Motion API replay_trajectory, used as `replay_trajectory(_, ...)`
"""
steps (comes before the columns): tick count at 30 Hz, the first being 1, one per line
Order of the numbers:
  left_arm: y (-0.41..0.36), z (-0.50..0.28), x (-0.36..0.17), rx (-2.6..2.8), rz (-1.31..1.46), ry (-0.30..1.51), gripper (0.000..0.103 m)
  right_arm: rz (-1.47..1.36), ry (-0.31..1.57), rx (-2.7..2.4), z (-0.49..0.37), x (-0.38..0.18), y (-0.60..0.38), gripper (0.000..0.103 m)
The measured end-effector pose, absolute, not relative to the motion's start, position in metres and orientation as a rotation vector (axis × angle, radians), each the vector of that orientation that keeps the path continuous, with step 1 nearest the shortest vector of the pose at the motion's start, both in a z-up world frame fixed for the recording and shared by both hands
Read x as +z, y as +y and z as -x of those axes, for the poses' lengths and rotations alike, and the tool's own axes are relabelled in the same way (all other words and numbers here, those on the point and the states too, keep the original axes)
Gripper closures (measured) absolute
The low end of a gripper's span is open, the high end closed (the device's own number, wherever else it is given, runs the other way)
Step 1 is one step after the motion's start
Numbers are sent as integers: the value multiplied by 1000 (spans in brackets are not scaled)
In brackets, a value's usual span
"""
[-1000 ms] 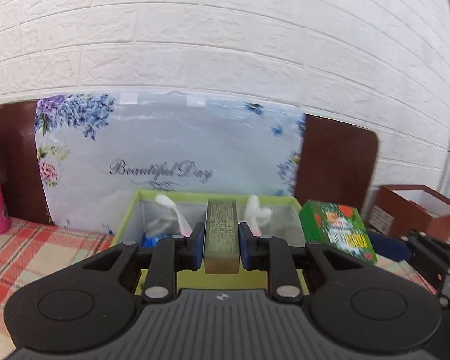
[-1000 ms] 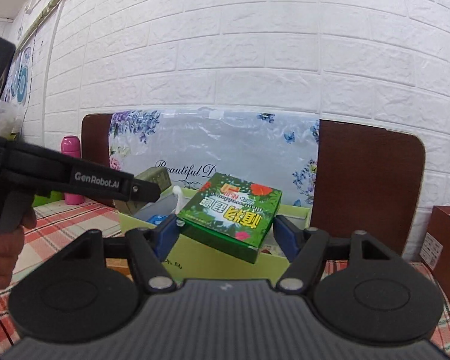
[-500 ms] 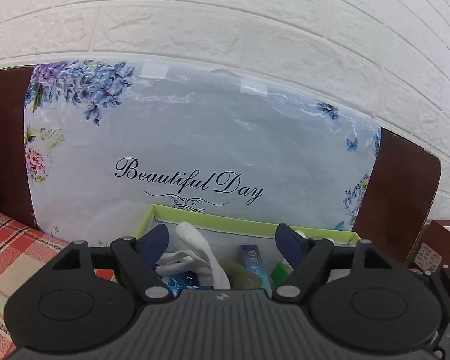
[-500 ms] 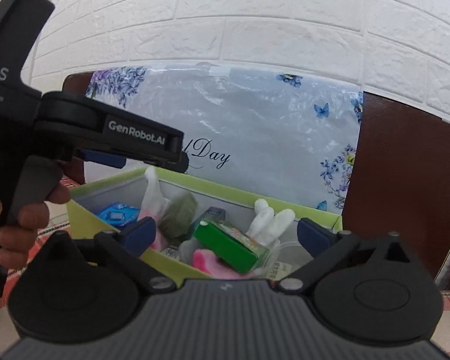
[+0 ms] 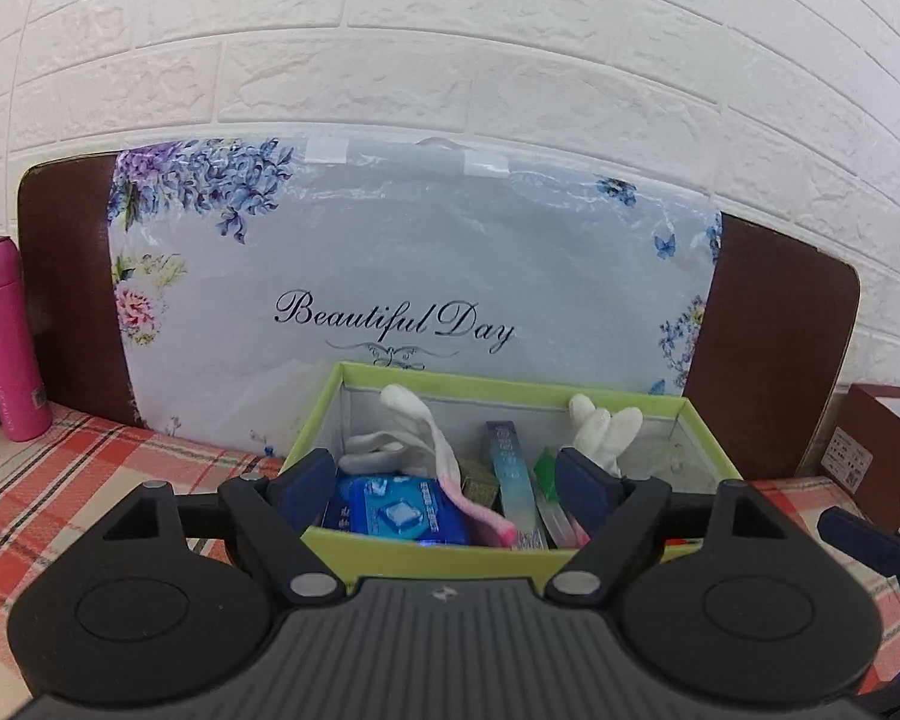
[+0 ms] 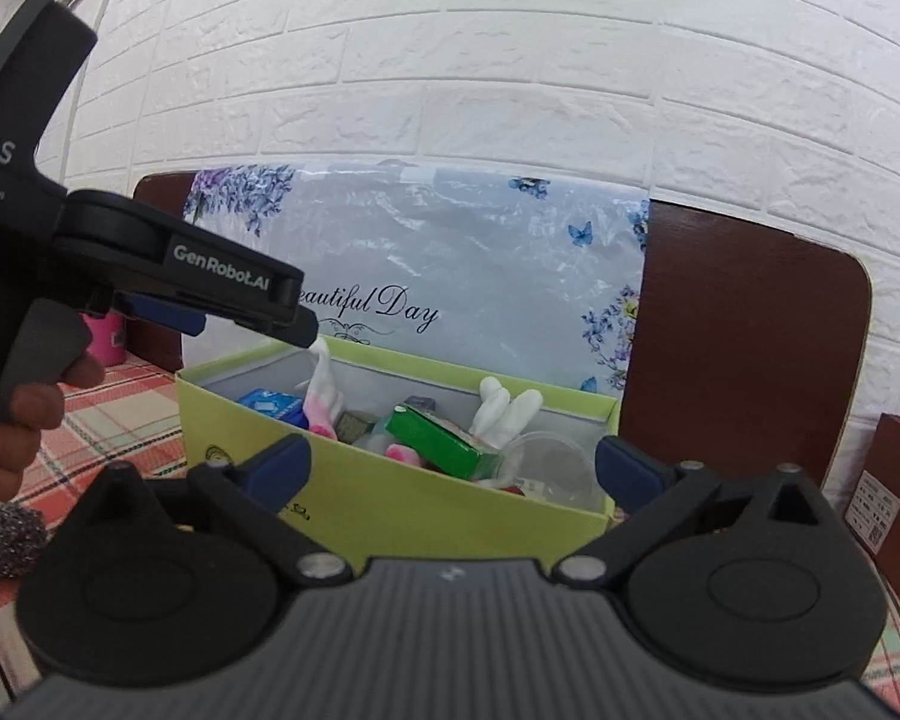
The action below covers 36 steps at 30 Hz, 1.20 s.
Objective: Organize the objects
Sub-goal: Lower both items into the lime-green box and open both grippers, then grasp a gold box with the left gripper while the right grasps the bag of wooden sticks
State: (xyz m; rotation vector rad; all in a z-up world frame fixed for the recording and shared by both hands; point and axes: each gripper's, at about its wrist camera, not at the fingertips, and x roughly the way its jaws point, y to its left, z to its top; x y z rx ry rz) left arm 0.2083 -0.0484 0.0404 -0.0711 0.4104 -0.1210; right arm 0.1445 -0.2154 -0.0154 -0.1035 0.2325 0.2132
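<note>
A light-green open box (image 5: 390,540) (image 6: 390,504) stands on the checked tablecloth and holds several items: white gloves (image 5: 606,426), a blue packet (image 5: 399,507), a long blue box (image 5: 510,474), an olive block (image 5: 480,480) and a green box (image 6: 438,435). My left gripper (image 5: 447,483) is open and empty, just in front of and above the box's near wall. My right gripper (image 6: 453,468) is open and empty in front of the box. The left gripper's body (image 6: 180,264) shows at the left of the right wrist view, above the box's left end.
A floral "Beautiful Day" board (image 5: 390,300) leans on the white brick wall behind the box. A pink bottle (image 5: 6,336) stands at left. A brown box (image 5: 882,444) sits at right. A steel scourer (image 6: 6,540) lies on the cloth at left.
One second ago the left gripper held the olive block and the right held the green box. Both opened and both items now lie in the green box. Both grippers have since pulled back a little.
</note>
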Motion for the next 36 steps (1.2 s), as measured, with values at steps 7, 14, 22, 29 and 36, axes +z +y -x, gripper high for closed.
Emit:
replay_trajectory(7,-54,-161,29,-170,92,503,19,10,286,215,-91,-33,-230,0)
replay_trajectory(14,-56,-135,10,-160,77,565,19,-74,356,203,-74,-56,-240,0)
replay_trajectory(22,-26,-105,-14,-185,131,563,19,-70,402,229,-71,-64,-240,0)
replay_trajectory(29,-17,-113,-25,-207,122,563,19,-66,514,304,-76,-71,-240,0)
replay_trajectory(36,-42,-161,-33,-177,4,543,19,-79,606,358,-85,-80,-244,0)
